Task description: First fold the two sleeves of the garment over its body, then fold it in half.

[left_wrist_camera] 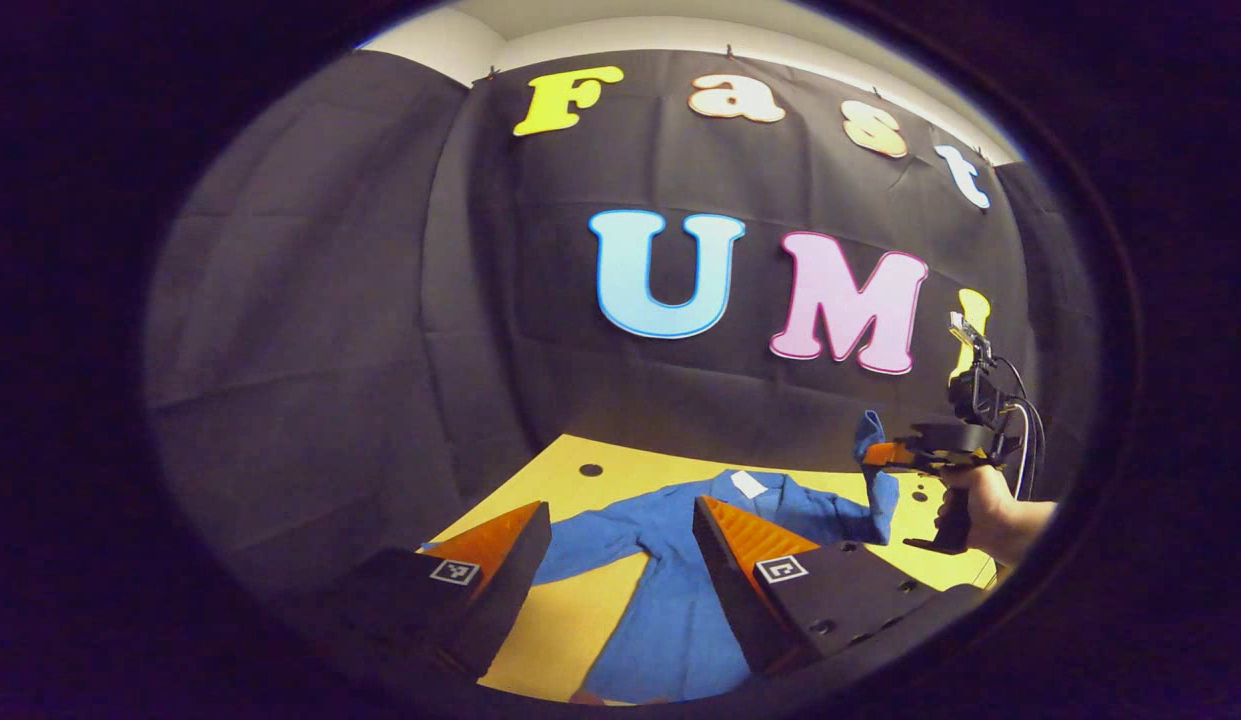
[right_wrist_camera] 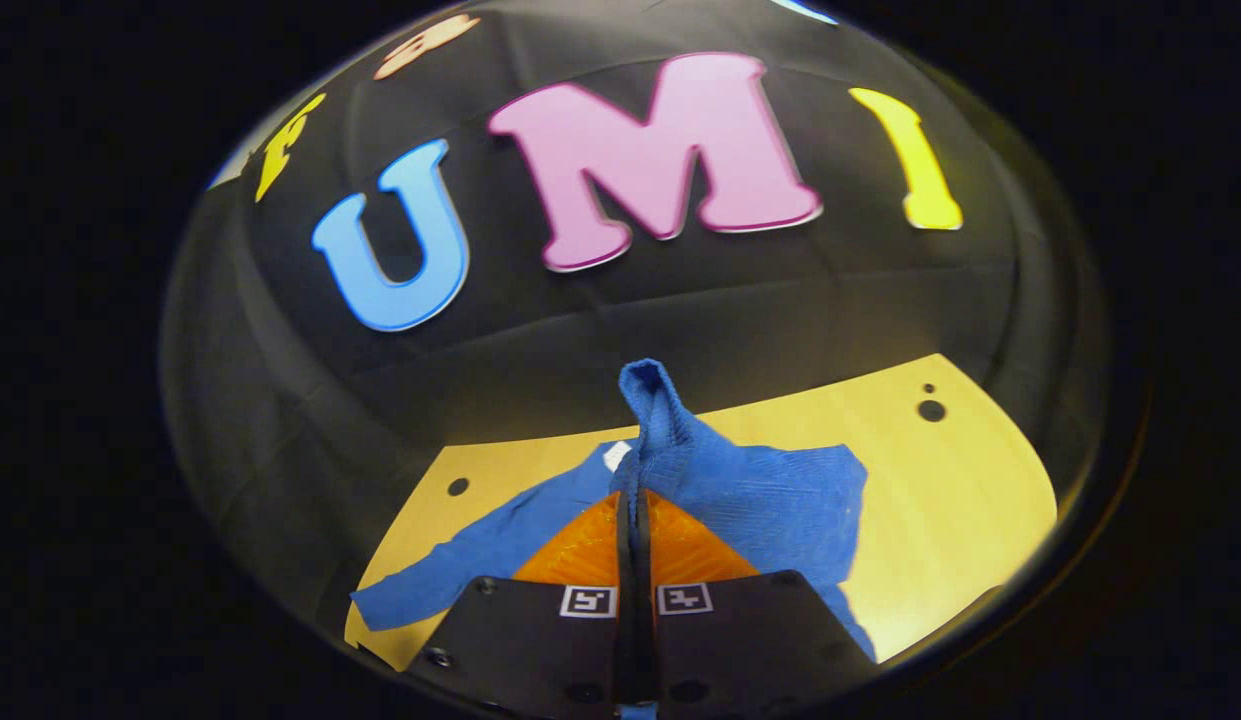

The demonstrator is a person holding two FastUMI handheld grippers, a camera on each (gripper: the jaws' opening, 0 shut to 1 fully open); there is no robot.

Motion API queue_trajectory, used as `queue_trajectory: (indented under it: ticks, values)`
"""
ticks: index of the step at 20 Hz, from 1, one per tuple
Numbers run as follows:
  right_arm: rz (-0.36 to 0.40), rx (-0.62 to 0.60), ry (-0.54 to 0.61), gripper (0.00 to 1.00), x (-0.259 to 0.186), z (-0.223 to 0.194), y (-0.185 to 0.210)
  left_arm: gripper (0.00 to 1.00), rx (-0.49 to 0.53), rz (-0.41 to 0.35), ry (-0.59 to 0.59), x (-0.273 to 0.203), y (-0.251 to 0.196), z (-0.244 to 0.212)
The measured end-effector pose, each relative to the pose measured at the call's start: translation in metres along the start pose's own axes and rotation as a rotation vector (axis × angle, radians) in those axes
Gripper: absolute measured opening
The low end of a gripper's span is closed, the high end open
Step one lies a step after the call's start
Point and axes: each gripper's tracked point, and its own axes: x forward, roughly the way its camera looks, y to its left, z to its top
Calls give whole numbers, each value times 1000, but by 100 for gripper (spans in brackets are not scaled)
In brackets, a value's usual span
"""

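Your left gripper [left_wrist_camera: 620, 545] hangs released over the blue garment [left_wrist_camera: 670, 600] spread across the yellow desk [left_wrist_camera: 570, 620]. It's light, floppy knit, so pinch near a cuff. Your right gripper [right_wrist_camera: 635, 520] is clenched on the raised sleeve [right_wrist_camera: 655, 410], probably near its end.

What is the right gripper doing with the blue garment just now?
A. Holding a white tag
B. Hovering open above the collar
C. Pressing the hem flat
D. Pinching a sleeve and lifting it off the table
D: the right gripper is shut on a sleeve, which stands up off the table.
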Motion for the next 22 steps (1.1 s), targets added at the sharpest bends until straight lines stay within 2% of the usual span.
queue_trajectory:
  ticks: [3, 6, 7, 8, 12, 14, 17, 21, 22]
  values:
    - [46, -103, 55, 1, 52, -39, 69, 82, -94, 98, 35, 9, 51, -15]
    - [46, -180, 97, 1, 94, -85, 108, 83, -172, 194, 69, 22, 103, -43]
    - [46, -207, 104, 4, 106, -102, 117, 82, -198, 217, 84, 26, 117, -50]
    - [22, -247, 103, 12, 116, -115, 121, 82, -222, 233, 106, 33, 129, -57]
    - [9, -343, 84, 100, 132, -141, 135, 84, -256, 286, 185, 64, 163, -96]
    - [47, -335, 43, 100, 116, -139, 144, 85, -252, 325, 206, 83, 183, -107]
    - [90, -369, -100, 100, 76, -113, 144, 84, -264, 350, 288, 120, 207, -149]
    - [159, -380, -201, 100, 17, -109, 142, 85, -362, 303, 449, 154, 206, -198]
    - [180, -358, -211, 100, 5, -111, 141, 89, -373, 301, 469, 159, 210, -201]
